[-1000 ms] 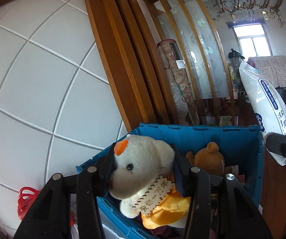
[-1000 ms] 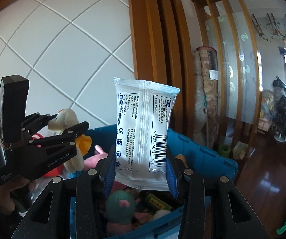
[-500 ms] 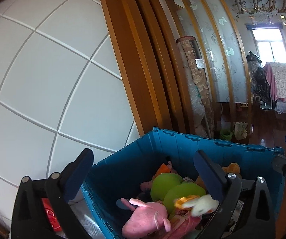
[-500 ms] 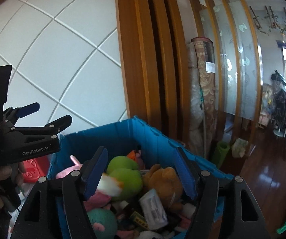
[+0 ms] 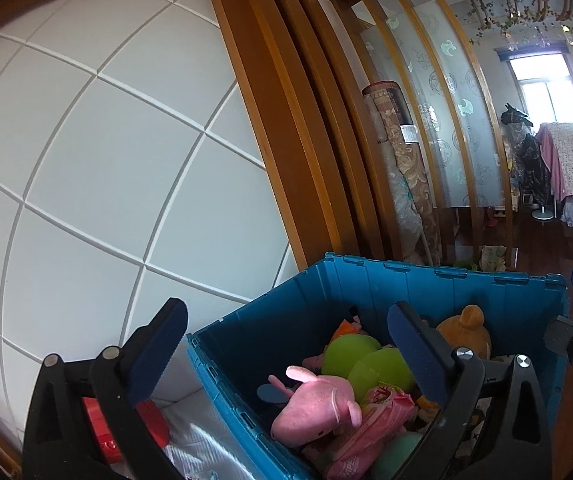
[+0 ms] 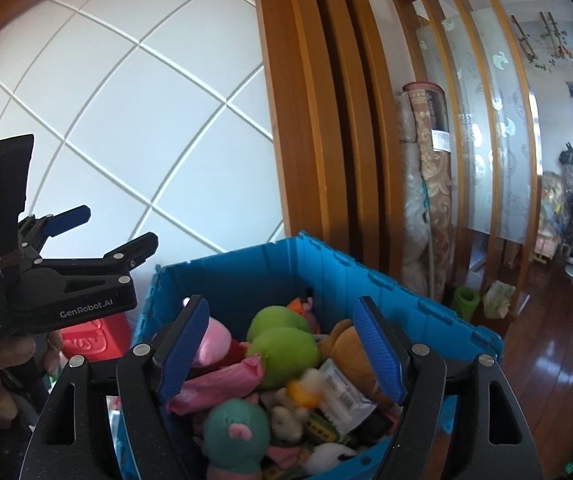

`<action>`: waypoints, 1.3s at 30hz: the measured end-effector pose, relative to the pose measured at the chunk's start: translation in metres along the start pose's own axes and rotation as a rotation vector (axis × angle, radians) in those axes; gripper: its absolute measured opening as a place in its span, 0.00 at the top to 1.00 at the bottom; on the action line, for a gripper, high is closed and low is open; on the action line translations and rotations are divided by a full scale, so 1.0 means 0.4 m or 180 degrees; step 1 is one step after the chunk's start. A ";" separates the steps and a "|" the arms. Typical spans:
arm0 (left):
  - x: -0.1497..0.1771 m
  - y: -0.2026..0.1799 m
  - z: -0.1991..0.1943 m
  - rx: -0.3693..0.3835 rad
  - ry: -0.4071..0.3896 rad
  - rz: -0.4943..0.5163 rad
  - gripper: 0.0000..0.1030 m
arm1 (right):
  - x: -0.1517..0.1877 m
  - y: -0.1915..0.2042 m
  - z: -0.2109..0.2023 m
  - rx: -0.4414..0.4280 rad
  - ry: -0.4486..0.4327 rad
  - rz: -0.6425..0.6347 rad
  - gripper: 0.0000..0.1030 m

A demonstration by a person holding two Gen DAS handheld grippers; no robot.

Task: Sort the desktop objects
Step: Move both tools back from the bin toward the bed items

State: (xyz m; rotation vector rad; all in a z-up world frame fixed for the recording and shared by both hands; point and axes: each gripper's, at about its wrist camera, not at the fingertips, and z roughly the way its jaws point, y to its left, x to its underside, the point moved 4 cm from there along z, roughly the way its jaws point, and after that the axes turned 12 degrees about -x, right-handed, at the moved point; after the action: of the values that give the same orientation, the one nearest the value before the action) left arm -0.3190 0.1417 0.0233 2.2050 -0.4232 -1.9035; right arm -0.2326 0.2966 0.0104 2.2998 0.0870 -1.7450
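Note:
A blue plastic bin [image 5: 446, 272] [image 6: 386, 280] is full of soft toys. My left gripper [image 5: 286, 312] hovers over its near left corner, open wide and empty. Below it lie a pink plush [image 5: 318, 404], a green plush [image 5: 366, 364] and a brown bear [image 5: 466, 328]. My right gripper [image 6: 282, 308] is above the bin with its jaws opening and nothing between them. A white wipes packet [image 6: 342, 396] and a blurred white-and-orange bear [image 6: 302, 388] lie on the heap, next to a teal plush [image 6: 234, 432]. The left gripper [image 6: 114, 226] also appears at the left of the right wrist view, held by a hand.
A red object [image 5: 154, 420] [image 6: 94, 336] sits on the left beside the bin. Behind the bin are a white panelled wall [image 5: 106, 160] and wooden posts [image 5: 286, 120]. A rolled carpet [image 5: 402, 168] leans there. Polished wood floor [image 6: 546, 360] lies to the right.
The left gripper let go of the white bear and the right gripper let go of the wipes packet. Both now lie in the bin. Both jaws have spread apart.

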 end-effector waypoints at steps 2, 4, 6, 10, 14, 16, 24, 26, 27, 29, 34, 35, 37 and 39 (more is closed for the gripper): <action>0.012 0.011 -0.019 -0.0020 0.0008 -0.0011 0.01 | 0.009 0.017 -0.013 -0.0024 -0.0026 -0.0032 0.19; 0.023 0.027 -0.035 -0.0054 0.0021 -0.0027 0.01 | 0.019 0.036 -0.026 -0.0047 -0.0057 -0.0053 0.19; 0.036 0.049 -0.053 -0.0090 0.0029 -0.0061 0.01 | 0.028 0.054 -0.037 -0.0063 -0.0075 -0.0054 0.17; 0.066 0.105 -0.095 -0.0120 0.0032 -0.0160 0.01 | 0.041 0.103 -0.056 -0.0130 -0.0074 -0.0059 0.17; 0.110 0.178 -0.135 -0.0215 0.0055 -0.0173 0.01 | 0.051 0.184 -0.064 -0.0247 -0.0082 -0.0147 0.13; 0.138 0.224 -0.151 -0.0292 0.0085 -0.0180 0.01 | 0.060 0.233 -0.062 -0.0329 -0.0066 -0.0177 0.12; 0.254 0.433 -0.202 -0.0582 0.0287 -0.0176 0.01 | 0.096 0.450 -0.023 -0.0659 0.0072 -0.0260 0.10; 0.285 0.490 -0.215 -0.0661 0.0331 -0.0172 0.01 | 0.108 0.509 -0.011 -0.0729 0.0110 -0.0278 0.09; 0.301 0.520 -0.223 -0.0693 0.0354 -0.0177 0.01 | 0.114 0.541 -0.005 -0.0768 0.0129 -0.0284 0.09; 0.337 0.582 -0.237 -0.0753 0.0407 -0.0189 0.01 | 0.130 0.598 0.008 -0.0828 0.0172 -0.0287 0.09; 0.433 0.725 -0.273 -0.0925 0.0549 -0.0208 0.01 | 0.172 0.742 0.038 -0.0945 0.0257 -0.0284 0.09; 0.453 0.751 -0.279 -0.0958 0.0577 -0.0212 0.01 | 0.179 0.764 0.043 -0.0966 0.0269 -0.0276 0.09; 0.493 0.797 -0.289 -0.1010 0.0638 -0.0215 0.01 | 0.194 0.810 0.055 -0.1014 0.0293 -0.0257 0.09; 0.531 0.834 -0.292 -0.1048 0.0706 -0.0230 0.01 | 0.216 0.854 0.069 -0.1042 0.0341 -0.0257 0.08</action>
State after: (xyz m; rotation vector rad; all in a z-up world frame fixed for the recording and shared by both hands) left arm -0.2044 -0.2484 -0.0459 2.1952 0.0073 -1.5985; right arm -0.1667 -0.0489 -0.0230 2.1704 0.4559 -1.5101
